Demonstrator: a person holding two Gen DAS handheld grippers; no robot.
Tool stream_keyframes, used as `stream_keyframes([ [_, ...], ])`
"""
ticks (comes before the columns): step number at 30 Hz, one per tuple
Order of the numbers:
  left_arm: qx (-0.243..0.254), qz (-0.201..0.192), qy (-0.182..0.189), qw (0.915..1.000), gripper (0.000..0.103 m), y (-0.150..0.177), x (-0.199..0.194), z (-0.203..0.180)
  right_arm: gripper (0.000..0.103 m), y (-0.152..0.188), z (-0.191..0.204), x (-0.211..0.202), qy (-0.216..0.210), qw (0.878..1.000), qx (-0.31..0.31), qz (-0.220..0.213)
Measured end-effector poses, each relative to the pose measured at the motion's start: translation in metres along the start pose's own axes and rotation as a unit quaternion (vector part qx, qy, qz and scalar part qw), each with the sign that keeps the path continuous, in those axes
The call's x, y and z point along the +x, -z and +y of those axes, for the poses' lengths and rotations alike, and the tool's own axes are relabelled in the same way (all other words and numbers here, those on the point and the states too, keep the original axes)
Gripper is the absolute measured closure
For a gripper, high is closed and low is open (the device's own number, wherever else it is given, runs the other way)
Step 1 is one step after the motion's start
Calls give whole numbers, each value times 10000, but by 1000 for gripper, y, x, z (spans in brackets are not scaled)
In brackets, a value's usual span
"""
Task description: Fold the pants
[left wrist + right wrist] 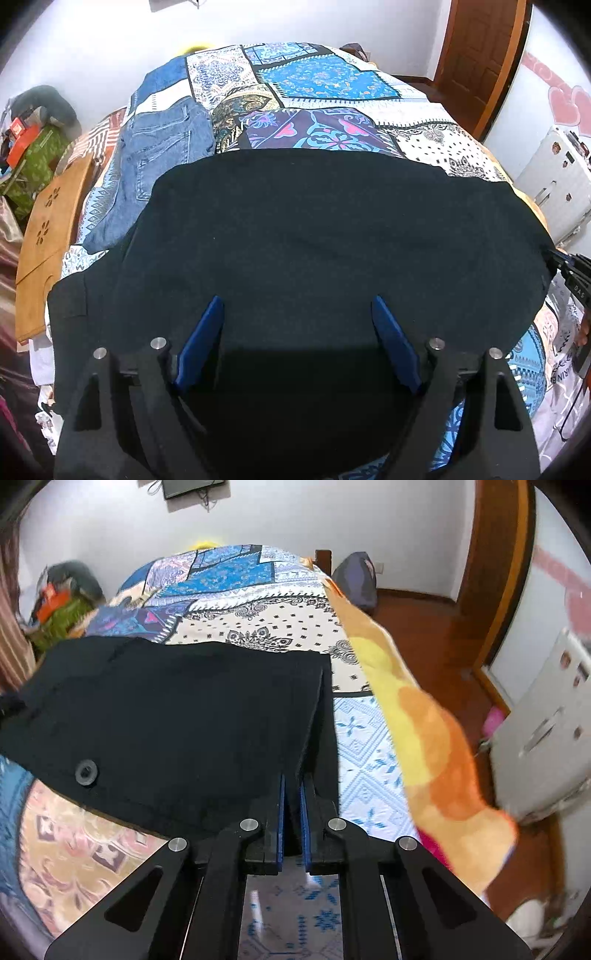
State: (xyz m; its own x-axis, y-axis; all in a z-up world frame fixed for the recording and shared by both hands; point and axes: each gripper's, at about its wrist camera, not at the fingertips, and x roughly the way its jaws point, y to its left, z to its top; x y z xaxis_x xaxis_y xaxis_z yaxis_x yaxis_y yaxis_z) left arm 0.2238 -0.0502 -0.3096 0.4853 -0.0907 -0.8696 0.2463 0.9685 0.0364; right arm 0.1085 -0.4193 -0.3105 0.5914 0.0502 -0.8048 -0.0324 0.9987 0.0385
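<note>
Black fabric pants (314, 229) lie spread flat across patchwork-print bedspread (332, 92). Left gripper (299, 314) hovers over them, blue-padded fingers spread wide. Right gripper (292, 790) pinches pants' edge, pads pressed together. Folded blue denim jeans (159, 147) lie just beside.

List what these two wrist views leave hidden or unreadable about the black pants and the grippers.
- Black pants, left wrist view: the near edge is hidden behind the open left gripper.
- Right wrist view: the fabric pinched by the right gripper hides its fingertips.
- Right gripper, left wrist view: cut off by the right frame edge.
- Jeans, left wrist view: the near part lies under the black pants.
</note>
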Motion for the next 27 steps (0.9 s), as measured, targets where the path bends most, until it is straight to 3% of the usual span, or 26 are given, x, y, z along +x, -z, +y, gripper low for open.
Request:
stream_keyframes([
  [8,146,55,-161,9997,18,-5,-3,-4,96,-5,-4,10,-29,9997,109,206],
  [12,259,-150,1,9996,18,-15,-18,-13,82,-6,-21,-8,-233,9957,852,296],
  [16,482,-326,417,9974,18,-31,-31,-34,52,6,-26,-30,-561,9851,1618,121],
  [18,652,-379,532,9957,18,-38,-32,-48,49,13,-21,-31,-717,9802,1844,122],
  [20,865,-354,638,9936,23,-41,-28,-66,49,21,-16,-27,-1027,9701,2189,208],
  [22,1005,-215,714,9921,33,-43,-19,-79,49,29,-13,-20,-1227,9602,2494,290],
  [27,1226,188,1009,9871,47,-36,4,-107,49,32,-11,-4,-1221,9483,2925,159],
])
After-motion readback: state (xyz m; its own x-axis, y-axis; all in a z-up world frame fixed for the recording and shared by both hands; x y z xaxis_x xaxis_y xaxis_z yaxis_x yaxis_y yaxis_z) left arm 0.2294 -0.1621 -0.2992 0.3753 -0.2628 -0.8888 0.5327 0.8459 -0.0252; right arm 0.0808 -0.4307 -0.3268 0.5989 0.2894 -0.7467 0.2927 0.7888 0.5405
